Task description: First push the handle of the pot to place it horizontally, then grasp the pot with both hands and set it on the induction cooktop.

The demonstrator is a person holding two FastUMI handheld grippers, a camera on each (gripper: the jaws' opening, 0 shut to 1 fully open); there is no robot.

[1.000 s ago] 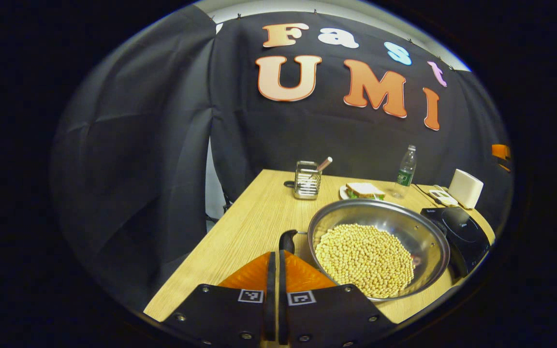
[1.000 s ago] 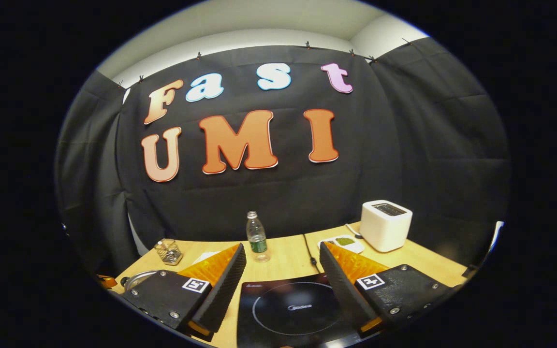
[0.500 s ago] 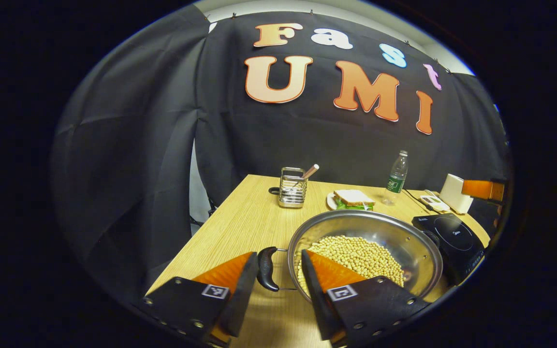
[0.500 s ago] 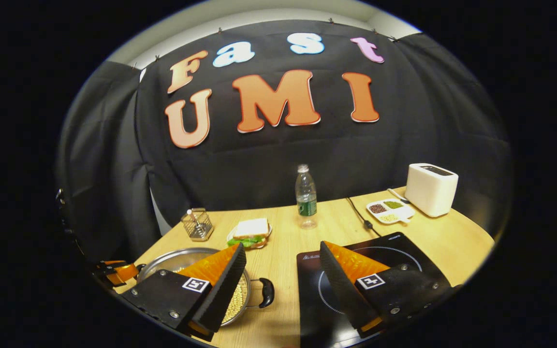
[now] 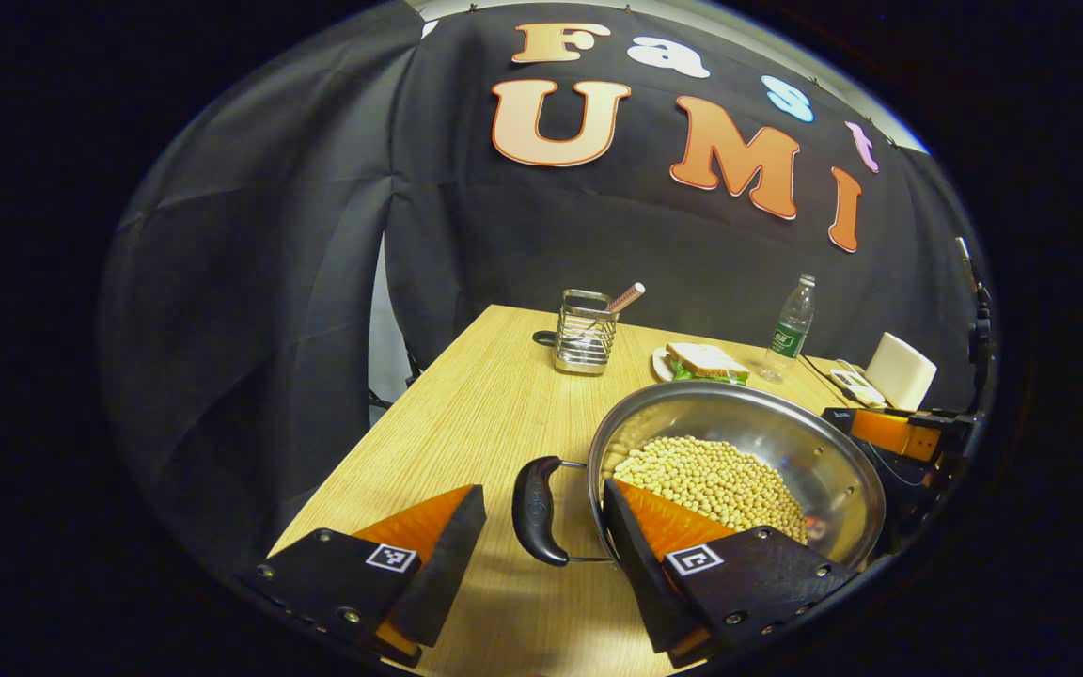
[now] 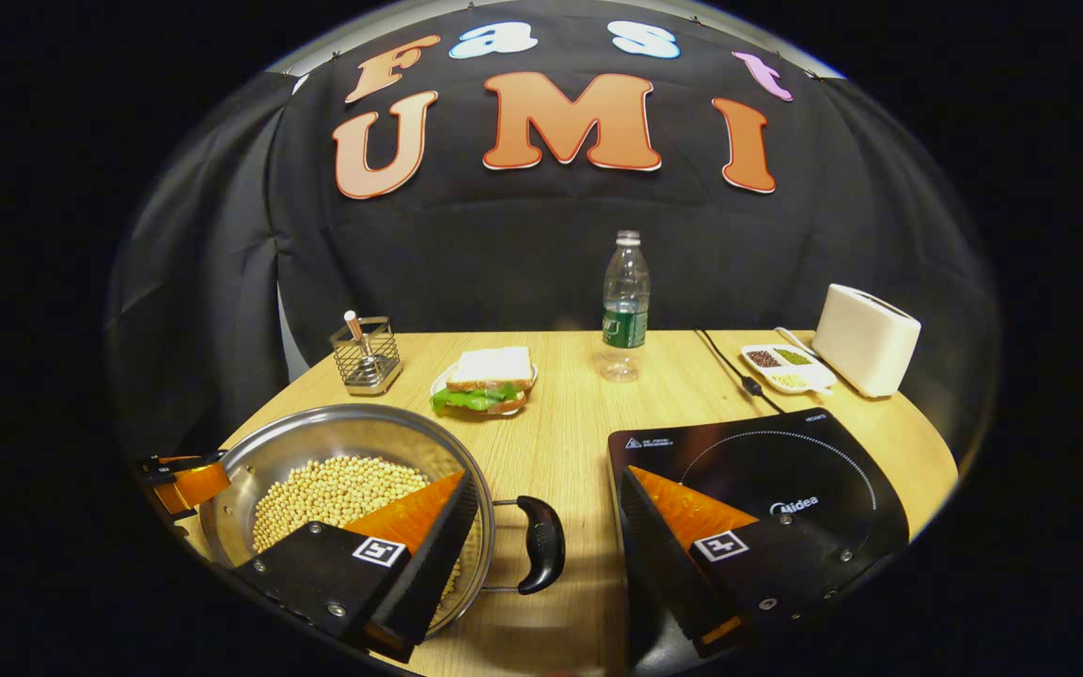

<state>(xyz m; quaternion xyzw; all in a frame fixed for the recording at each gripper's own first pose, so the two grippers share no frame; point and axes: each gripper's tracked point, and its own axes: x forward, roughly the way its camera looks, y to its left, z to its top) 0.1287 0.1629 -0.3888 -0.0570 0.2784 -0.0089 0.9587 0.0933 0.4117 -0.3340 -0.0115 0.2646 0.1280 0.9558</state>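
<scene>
The left gripper (image 5: pixel 541 555) is hovering with its fingers spread wide, and the pot's black left handle (image 5: pixel 536 510) is sitting in the gap between them, touching neither finger. The right gripper (image 6: pixel 546 550) is likewise standing wide open, with the pot's other black handle (image 6: pixel 541 543) lying between its fingers and not pinched. The steel pot (image 6: pixel 353 442), filled with pale beans (image 6: pixel 330 489), is resting on the wooden table (image 6: pixel 560 414), just beside the black induction cooktop (image 6: pixel 767 461) and not on it. The cooktop is showing small white printing that I am leaving unread. The water bottle (image 6: pixel 626 301) behind is wearing a green label, too small to make out.
</scene>
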